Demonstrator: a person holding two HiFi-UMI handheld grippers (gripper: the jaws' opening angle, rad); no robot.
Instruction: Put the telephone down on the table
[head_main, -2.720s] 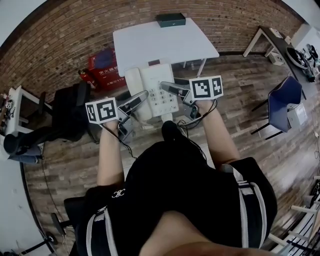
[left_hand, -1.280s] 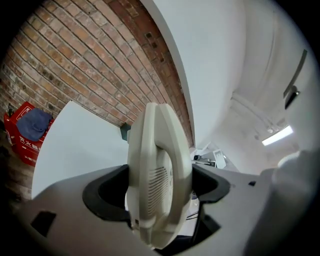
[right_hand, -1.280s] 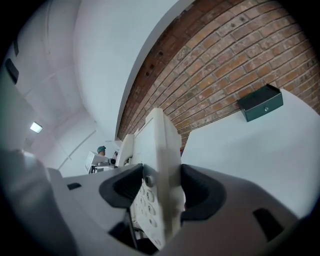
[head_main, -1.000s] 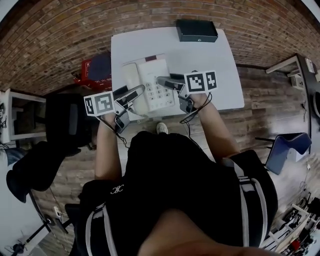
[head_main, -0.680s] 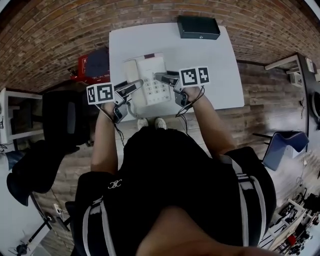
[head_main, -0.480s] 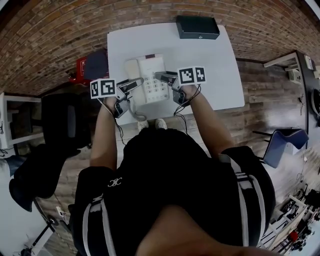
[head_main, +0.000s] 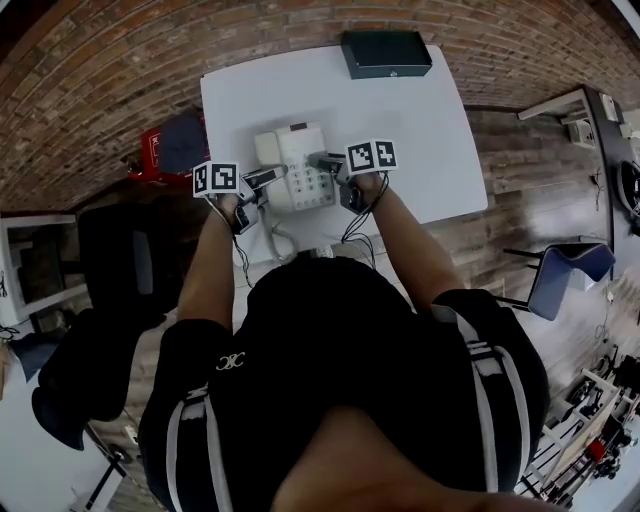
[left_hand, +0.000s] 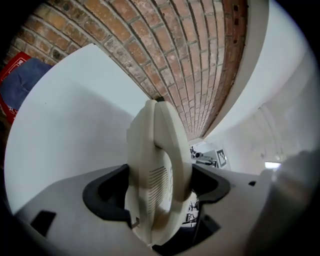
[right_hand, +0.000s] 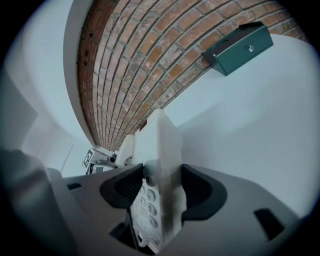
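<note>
I hold the telephone (head_main: 300, 165) from both sides. My left gripper (head_main: 270, 176) is closed on its 9 o'clock side, where the handset lies. In the left gripper view the cream shell fills the space between the two dark jaws and touches both. My right gripper (head_main: 320, 161) is closed on the 3 o'clock side, and in the right gripper view the keypad edge sits tight between the jaws. The telephone is now over the white table (head_main: 430, 120), in its middle part toward the near edge. A dark green box (head_main: 385, 52) stands well apart at 1 o'clock from it. I cannot tell if the base already touches the table top.

I think some things can go wrong from here. If one gripper lets go before the base rests flat, the other side will drop and the telephone may tip. The left jaws hold only the handset side, so the handset may slip out of its cradle if I lower it tilted. The cord (head_main: 272, 236) hangs at 6 o'clock near the table edge, and it may catch there and pull the telephone toward me.

A few seconds ago I carried the telephone over the wooden floor, in front of the table. Since then I stepped forward, and the telephone moved over the table top and further in from the near edge. Both grips look unchanged.
</note>
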